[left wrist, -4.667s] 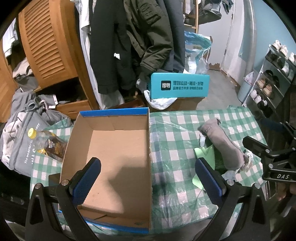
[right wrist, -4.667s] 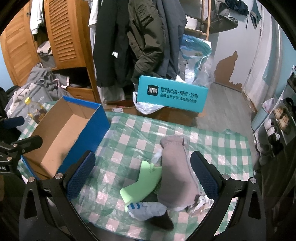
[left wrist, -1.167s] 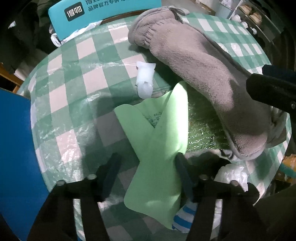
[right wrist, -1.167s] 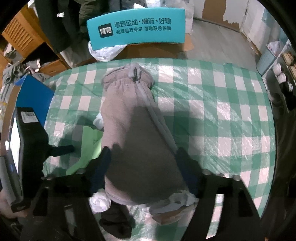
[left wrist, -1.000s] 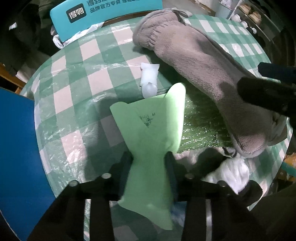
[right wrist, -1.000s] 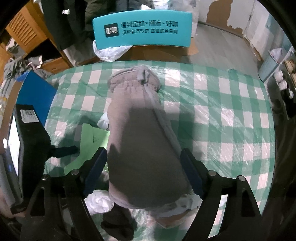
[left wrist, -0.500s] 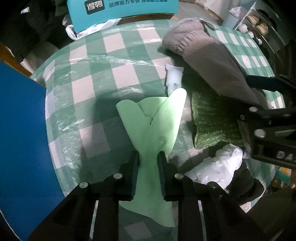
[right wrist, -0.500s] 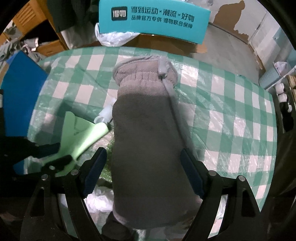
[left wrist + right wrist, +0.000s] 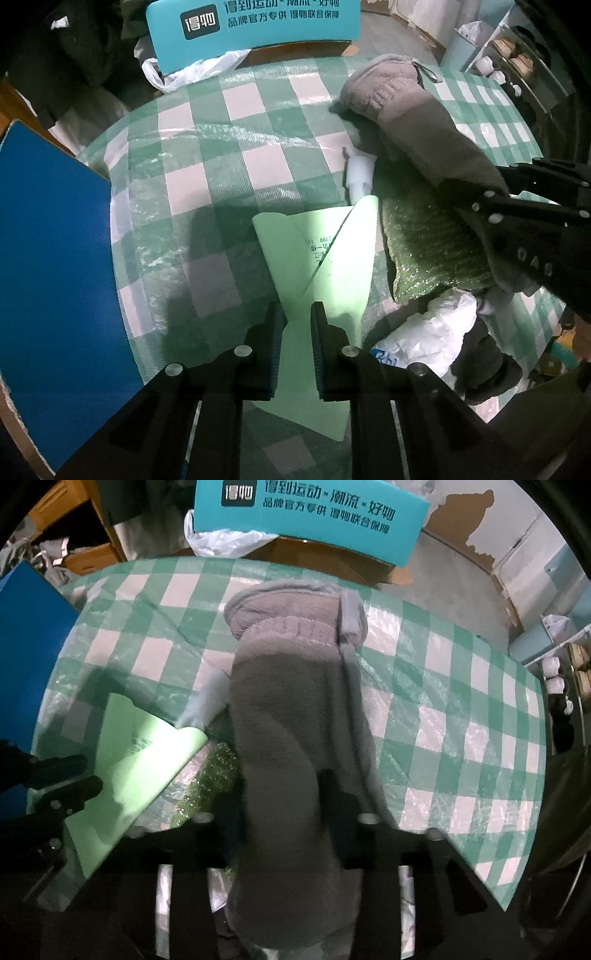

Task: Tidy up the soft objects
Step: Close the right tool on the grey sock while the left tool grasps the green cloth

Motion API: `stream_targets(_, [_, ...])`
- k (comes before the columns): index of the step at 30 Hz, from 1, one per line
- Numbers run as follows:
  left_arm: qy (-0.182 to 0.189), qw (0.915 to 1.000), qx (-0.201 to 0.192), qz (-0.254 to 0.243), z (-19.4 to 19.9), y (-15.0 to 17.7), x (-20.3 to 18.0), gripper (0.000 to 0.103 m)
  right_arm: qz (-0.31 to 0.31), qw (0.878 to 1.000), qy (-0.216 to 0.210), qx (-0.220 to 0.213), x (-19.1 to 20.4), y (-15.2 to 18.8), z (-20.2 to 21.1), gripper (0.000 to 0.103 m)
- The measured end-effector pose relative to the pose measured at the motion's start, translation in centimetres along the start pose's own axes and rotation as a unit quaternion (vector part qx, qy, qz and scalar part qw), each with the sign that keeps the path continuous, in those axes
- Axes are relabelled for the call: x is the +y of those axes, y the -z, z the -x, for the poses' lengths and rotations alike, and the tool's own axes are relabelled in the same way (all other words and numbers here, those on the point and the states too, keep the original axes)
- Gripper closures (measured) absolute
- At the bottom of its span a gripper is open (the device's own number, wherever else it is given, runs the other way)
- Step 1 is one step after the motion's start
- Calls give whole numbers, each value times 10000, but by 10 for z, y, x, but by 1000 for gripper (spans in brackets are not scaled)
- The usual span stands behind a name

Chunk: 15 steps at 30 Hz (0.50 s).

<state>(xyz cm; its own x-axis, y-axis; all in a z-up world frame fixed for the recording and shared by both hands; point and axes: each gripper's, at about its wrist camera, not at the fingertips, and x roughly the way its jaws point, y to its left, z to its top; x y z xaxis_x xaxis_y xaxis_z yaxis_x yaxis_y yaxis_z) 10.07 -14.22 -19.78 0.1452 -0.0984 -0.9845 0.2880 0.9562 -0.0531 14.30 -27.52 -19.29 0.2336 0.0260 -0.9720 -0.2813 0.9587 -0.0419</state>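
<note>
left hand-held gripper: your left hand-held gripper (image 9: 297, 325) points pretty much straight down, and its jaws are closing with the narrow waist of the green sheet (image 9: 325, 254) pinched between the pads. Looks like a real grip already.

right hand-held gripper: your right hand-held gripper (image 9: 284, 808) is closing too, with the lower part of the grey fleece sleeve (image 9: 291, 716) squeezed between the jaws. The fabric bulges either side, so I'd call it clamped.

step in hand: both grabs at once, one soft thing per hand. Nothing looks clear of the counter (image 9: 236, 144) yet.

pile: the green sheet fans out in front of your left pads, just beside the glittery green pad (image 9: 428, 243). The grey sleeve lies over that pad. A white plastic bag (image 9: 424, 336) and something dark sit at the near edge.

where it goes: my guess is the blue box (image 9: 55, 258) on the left, well apart from the pile.

next move: lift both straight up, and check the sleeve doesn't drag the glittery pad along. Then carry them over the blue wall.

background: teal carton (image 9: 306, 513) stands behind the counter, not in your way.
</note>
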Motion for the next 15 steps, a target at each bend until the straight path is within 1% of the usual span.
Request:
stream_targets(1, [3, 10000, 2, 11, 0, 0, 1, 88, -15, 10000, -17, -37, -1, 0, 3, 80])
stream_targets(5, [29, 10000, 27, 28, -3, -1, 2, 87, -239, 9994, -211, -107, -10, -2, 11, 84])
stream_targets(7, [40, 9999, 81, 47, -7, -1, 1, 70, -334, 9989, -296, -167, -14, -2, 16, 84])
stream_targets(8, [45, 9999, 97, 68, -10, -4, 4, 51, -354, 9987, -315, -194, -15, -2, 18, 84])
stream_targets(9, [72, 9999, 51, 97, -10, -4, 3, 40, -380, 9984, -344, -229, -17, -2, 21, 84])
stream_targets(11, [71, 9999, -19, 108, -10, -5, 2, 35, -412, 9981, -387, -255, -17, -1, 23, 84])
stream_targets(13, [46, 9999, 18, 87, -13, -7, 0, 34, -420, 9978, -425, -271, -17, 1, 25, 84])
stream_targets(15, [-15, 9999, 41, 92, -18, -10, -1, 30, -414, 9977, -455, -289, -16, 4, 27, 84])
